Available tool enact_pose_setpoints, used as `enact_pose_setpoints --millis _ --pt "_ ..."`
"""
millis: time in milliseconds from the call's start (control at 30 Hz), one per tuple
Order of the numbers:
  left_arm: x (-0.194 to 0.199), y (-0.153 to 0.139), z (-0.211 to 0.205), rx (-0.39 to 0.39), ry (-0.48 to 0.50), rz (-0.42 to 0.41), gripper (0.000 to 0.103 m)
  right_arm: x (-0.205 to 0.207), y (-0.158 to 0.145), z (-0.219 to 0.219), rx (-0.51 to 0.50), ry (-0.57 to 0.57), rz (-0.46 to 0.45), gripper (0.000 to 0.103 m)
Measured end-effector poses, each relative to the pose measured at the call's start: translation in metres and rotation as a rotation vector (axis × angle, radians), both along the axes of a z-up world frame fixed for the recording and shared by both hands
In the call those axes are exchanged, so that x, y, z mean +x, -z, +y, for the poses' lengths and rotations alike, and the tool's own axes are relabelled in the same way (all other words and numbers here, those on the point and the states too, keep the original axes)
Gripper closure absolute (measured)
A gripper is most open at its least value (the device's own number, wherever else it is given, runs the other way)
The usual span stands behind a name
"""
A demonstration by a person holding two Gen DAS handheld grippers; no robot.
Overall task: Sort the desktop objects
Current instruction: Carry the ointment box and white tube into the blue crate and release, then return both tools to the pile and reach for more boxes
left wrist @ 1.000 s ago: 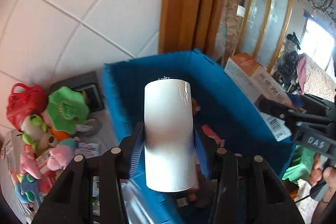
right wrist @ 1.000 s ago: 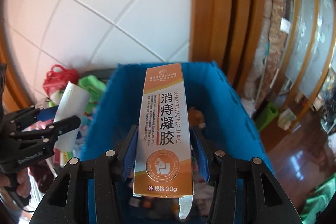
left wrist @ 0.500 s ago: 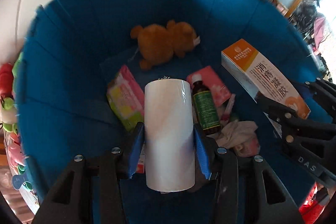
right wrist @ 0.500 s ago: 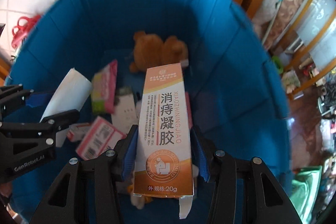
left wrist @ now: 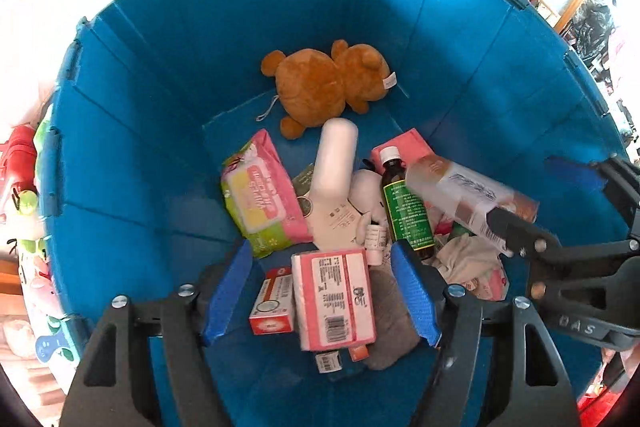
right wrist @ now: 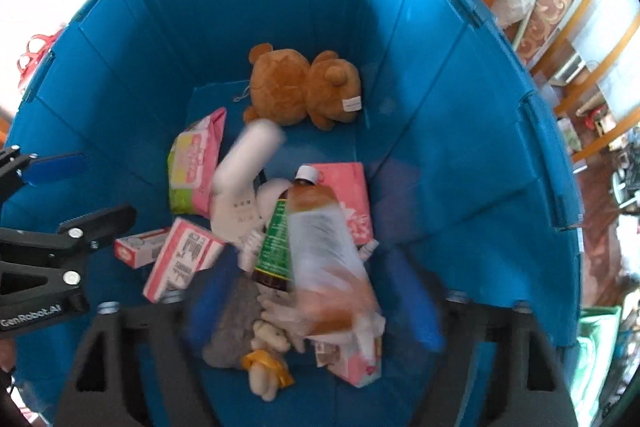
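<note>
Blue walls of a bin (left wrist: 160,99) fill both views, white tile and wood trim beyond its rim. Both grippers point steeply down into it. Left gripper (left wrist: 320,291) has just been opening – its blue pads (left wrist: 228,291) stand apart and free, and the white roll (left wrist: 334,159) lies blurred below on the pile, near a brown bear (left wrist: 328,83). Right gripper (right wrist: 312,311) has just been opening too – the orange box (right wrist: 324,255), blurred, is loose between its spread jaws, over a green-labelled bottle (right wrist: 276,235).
</note>
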State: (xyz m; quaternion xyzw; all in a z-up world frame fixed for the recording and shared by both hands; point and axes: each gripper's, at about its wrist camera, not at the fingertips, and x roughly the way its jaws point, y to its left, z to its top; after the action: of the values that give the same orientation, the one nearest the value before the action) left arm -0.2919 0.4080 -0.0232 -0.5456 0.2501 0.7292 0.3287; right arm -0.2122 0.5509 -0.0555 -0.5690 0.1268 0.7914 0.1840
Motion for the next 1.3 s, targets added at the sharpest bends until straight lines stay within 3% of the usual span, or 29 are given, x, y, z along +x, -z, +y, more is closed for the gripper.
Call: enact_pose_setpoints --millis 233,367,500,700,900,1000,1167,1300 --pt "0.001 -0.038 -0.045 0.081 -0.005 -0.008 0.032 0.005 -0.033 -0.029 0.032 -0.024 0.043 0.005" --pt "0.007 -0.068 -0.088 0.156 -0.005 0.008 0.032 0.01 -0.069 -0.068 0.017 -0.07 0.125 0.0" --pt "0.014 -0.097 -0.147 0.215 -0.028 0.122 0.032 0.012 -0.11 -0.121 0.032 -0.15 0.226 0.0" --pt "0.012 -0.102 -0.248 0.19 -0.138 0.334 0.032 0.003 -0.141 -0.207 0.052 -0.247 0.365 0.0" --pt "0.001 -0.078 -0.371 0.186 -0.3 0.399 0.032 -0.017 -0.135 -0.296 0.002 -0.349 0.465 0.0" --pt "-0.002 -0.05 -0.422 0.158 -0.407 0.452 0.032 -0.028 -0.121 -0.332 -0.077 -0.398 0.497 0.0" --pt "-0.007 0.017 -0.482 0.144 -0.562 0.393 0.032 -0.052 -0.076 -0.372 -0.138 -0.406 0.479 0.0" --pt "0.0 0.074 -0.515 0.093 -0.653 0.33 0.032 -0.076 -0.019 -0.39 -0.143 -0.422 0.395 0.0"
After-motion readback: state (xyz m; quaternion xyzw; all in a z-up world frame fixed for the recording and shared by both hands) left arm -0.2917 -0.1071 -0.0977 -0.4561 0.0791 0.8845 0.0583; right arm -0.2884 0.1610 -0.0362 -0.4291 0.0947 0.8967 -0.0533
